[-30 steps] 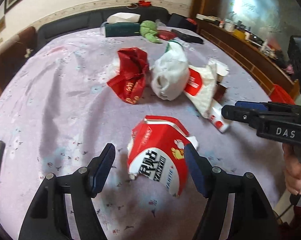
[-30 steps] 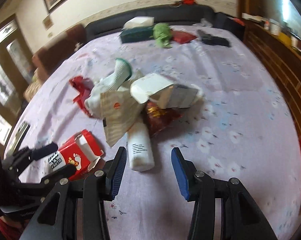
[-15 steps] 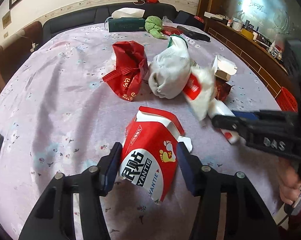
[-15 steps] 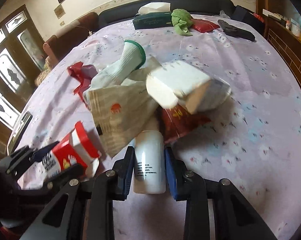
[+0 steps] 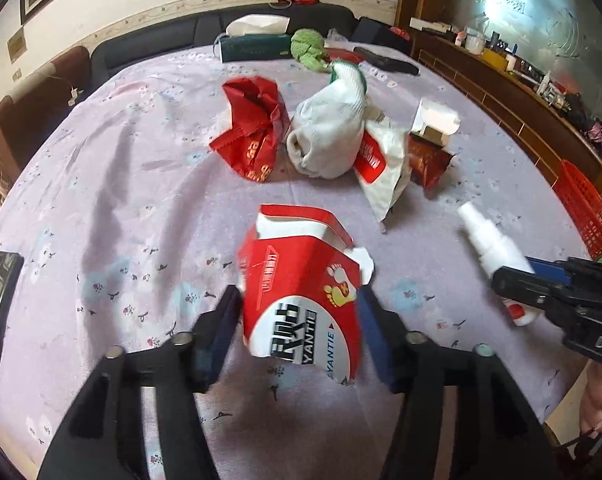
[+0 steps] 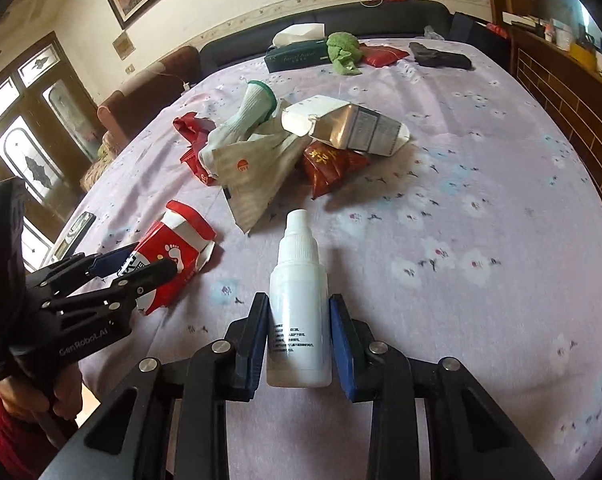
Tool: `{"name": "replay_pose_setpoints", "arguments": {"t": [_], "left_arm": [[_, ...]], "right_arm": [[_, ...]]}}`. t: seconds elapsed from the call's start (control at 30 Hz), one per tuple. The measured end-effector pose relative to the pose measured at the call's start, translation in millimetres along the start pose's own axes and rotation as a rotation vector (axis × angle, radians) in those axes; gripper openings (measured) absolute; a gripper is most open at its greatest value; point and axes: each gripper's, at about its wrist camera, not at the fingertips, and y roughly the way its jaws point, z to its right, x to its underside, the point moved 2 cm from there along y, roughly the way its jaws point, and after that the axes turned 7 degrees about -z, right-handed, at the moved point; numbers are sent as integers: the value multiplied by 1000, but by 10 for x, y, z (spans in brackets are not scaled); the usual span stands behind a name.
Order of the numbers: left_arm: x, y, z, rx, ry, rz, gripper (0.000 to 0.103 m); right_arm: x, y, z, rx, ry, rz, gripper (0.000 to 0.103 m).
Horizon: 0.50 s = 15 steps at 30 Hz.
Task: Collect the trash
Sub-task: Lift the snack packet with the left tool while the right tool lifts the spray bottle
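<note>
The tabletop (image 6: 481, 200) wears matt, wrinkled floral cloth. The spray bottle (image 6: 299, 300) is smooth white plastic, the red carton (image 5: 301, 300) glossy printed cardboard. Far off, the sock (image 5: 329, 136) is ribbed white knit beside a shiny red foil wrapper (image 5: 253, 136).

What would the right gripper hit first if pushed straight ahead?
Probably the tablecloth short of the beige paper bag, since the right gripper, holding the white bottle, points downward; depth is unclear.

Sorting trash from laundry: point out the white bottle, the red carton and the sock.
white bottle (image 6: 299, 312): right wrist view, on its body between the pads.
red carton (image 5: 301, 292): left wrist view, on its red front.
sock (image 5: 325, 140): left wrist view, on its foot.
</note>
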Motion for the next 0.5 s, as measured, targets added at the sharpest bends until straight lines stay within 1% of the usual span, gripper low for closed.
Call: {"name": "replay_pose_setpoints", "arguments": {"t": [0.03,0.13,0.17,0.23,0.27,0.3,0.33,0.43,0.5], "left_arm": [[5,11,-14,0,-3,1,67],[17,66,-56,10,-17,2,67],[17,91,-64,7,-22,5,65],[27,97,-40,-43,-11,30,50],[33,92,-23,-66,-4,44,45],[34,83,-23,-57,-13,50,30],[38,69,-31,-50,-25,57,26],[69,36,-58,-7,-59,79,20],[96,22,-63,9,-72,93,18]], "right_arm": [[19,-8,10,-4,10,0,32],[58,-51,14,-10,19,10,32],[62,-61,17,-9,21,14,32],[85,-82,25,-8,31,21,32],[90,-86,29,-9,36,22,32],[96,-88,34,-8,40,23,32],[106,-92,36,-6,44,26,32],[139,-105,20,-3,46,35,32],[149,-104,10,13,45,45,32]]}}
